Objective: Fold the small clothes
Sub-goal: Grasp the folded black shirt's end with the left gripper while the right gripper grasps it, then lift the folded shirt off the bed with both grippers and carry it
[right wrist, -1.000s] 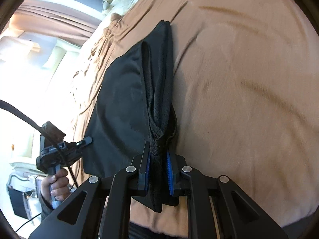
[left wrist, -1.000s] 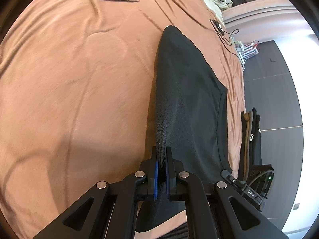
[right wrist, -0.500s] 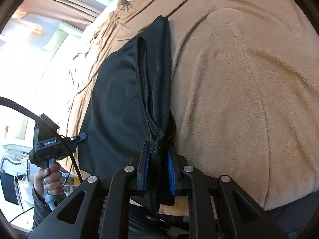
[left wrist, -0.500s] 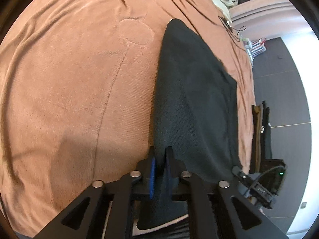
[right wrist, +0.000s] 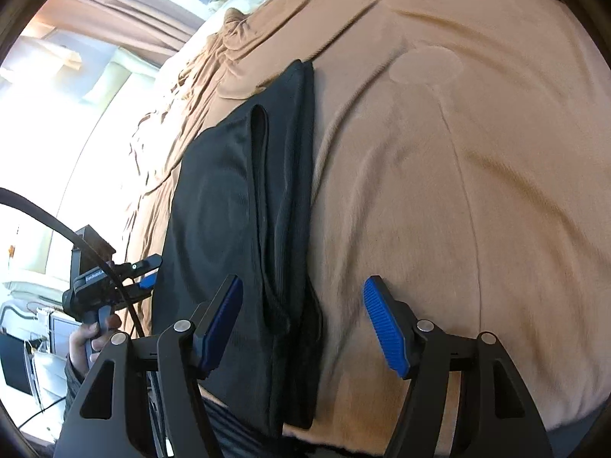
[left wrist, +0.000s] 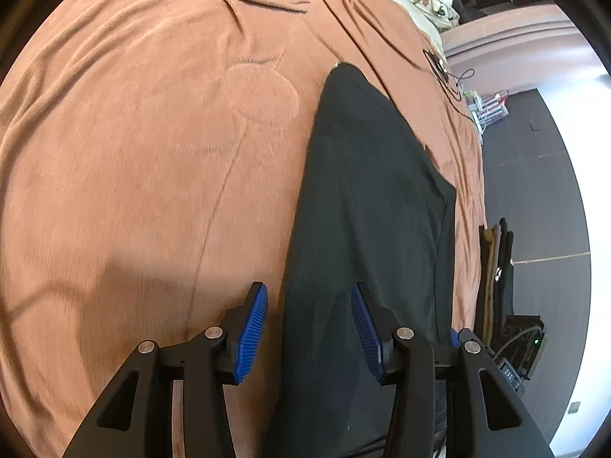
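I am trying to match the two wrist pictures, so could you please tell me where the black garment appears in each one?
Left wrist view: the black garment runs from lower centre up to upper centre-right, passing between the open left tool.
Right wrist view: the black garment lies left of centre, its folded edge between the open right tool.
Shared landmark: the round mark pressed into the brown blanket.

Black garment (left wrist: 366, 221) — folded lengthwise, flat on blanket (left wrist: 152, 152).
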`<state>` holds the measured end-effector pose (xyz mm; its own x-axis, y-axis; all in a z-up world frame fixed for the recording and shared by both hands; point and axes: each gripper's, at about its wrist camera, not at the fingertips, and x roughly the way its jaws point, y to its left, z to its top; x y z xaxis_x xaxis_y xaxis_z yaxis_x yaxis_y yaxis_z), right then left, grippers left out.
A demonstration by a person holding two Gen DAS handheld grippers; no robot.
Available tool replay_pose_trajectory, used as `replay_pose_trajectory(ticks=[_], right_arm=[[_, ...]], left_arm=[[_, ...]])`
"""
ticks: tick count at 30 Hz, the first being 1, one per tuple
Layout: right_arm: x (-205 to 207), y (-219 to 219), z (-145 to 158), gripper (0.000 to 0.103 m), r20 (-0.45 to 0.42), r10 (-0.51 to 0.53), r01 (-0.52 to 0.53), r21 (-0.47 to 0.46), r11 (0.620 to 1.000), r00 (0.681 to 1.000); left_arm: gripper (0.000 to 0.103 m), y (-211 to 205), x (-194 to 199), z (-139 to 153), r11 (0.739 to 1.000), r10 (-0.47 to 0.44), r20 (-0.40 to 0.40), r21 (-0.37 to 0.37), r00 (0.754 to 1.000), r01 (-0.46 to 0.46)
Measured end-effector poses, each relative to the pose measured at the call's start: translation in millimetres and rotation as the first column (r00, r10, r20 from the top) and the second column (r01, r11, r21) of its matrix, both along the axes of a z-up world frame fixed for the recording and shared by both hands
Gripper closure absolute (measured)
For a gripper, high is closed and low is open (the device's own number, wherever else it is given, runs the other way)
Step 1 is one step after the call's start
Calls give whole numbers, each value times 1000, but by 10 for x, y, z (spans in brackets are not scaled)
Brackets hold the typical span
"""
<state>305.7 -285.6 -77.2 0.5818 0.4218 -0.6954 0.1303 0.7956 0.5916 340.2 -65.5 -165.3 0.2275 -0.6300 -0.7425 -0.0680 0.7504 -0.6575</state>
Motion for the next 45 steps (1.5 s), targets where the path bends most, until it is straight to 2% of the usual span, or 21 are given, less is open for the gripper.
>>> replay_pose_trajectory(ticks=[14,29,41,42,45], right_arm=[[479,-113,-175,39,24,-11,9,63,998,1000],[1050,-254,-338,39,66,72,-82,164,983,995],[1486,-116,-351,39,83,161,-170,115,979,983],[1527,-107,-352,39,86,167,-176,112,978,982],[1636,-46,-351,52,89,178,-186,93,978,980]], left_arm=[[55,-82,531,-4,1000,5,14,-14,1000,-5],[55,-206,1052,-3,1000,-15,23,22,1000,14],[56,-259,1359,-39,1000,-20,42,16,999,20],[57,-257,1380,-44,1000,-18,42,13,999,17],[61,-259,1414,-48,1000,-12,46,17,999,11]])
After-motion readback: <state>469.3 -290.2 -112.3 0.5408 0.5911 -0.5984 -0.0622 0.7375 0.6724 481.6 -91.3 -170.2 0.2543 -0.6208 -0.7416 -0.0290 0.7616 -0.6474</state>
